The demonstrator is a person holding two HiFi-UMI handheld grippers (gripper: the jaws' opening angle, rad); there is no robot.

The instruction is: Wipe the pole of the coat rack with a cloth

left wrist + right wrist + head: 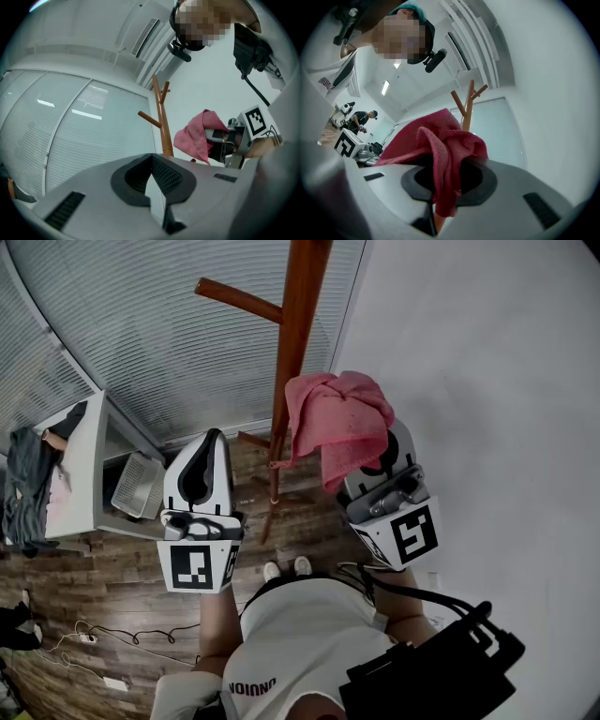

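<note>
Pink cloth (337, 423) — in right gripper (443, 185)

Dark wood-plank floor (112, 582) under a white desk (84, 474); slatted blinds (169, 324) behind the desk; plain white wall (487, 381) well right of the desk.

White desk (84, 474) left (wire basket (138, 486) beside); blinds (159, 324).

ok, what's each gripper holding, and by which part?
Right gripper is shut on the pink cloth, pinching a bunched fold; the rest drapes over its jaws. Left gripper is shut and holds nothing.
</note>
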